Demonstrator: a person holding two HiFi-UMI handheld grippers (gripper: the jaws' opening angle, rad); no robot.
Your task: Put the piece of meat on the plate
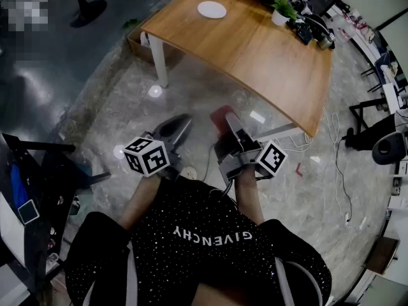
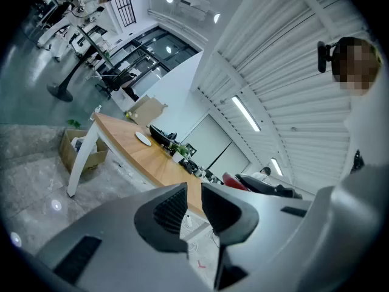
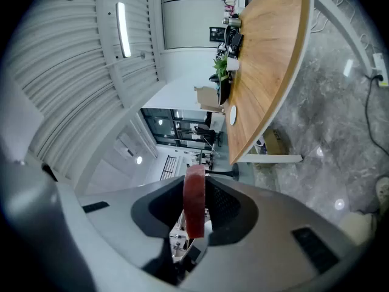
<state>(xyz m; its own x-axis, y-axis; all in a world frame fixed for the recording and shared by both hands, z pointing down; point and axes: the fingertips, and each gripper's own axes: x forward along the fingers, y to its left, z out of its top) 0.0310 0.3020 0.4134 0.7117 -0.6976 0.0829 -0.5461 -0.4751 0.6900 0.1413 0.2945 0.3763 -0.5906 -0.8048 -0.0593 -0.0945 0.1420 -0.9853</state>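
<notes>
The white plate (image 1: 211, 9) lies near the far left corner of the wooden table (image 1: 255, 56), well ahead of both grippers. It shows small in the left gripper view (image 2: 143, 139) and in the right gripper view (image 3: 233, 115). My right gripper (image 1: 227, 121) is shut on a thin red piece of meat (image 3: 194, 201), which stands on edge between the pads. The meat (image 1: 220, 116) is held level over the floor, short of the table's near edge. My left gripper (image 2: 194, 201) is beside it (image 1: 180, 125), jaws a narrow gap apart with nothing between them.
A cardboard box (image 1: 137, 40) sits on the floor by the table's white leg (image 1: 159, 59). A potted plant (image 1: 280, 8) and dark clutter fill the table's far right end. Cables (image 1: 338, 171) trail on the floor at right. A black rack (image 1: 32, 190) stands at left.
</notes>
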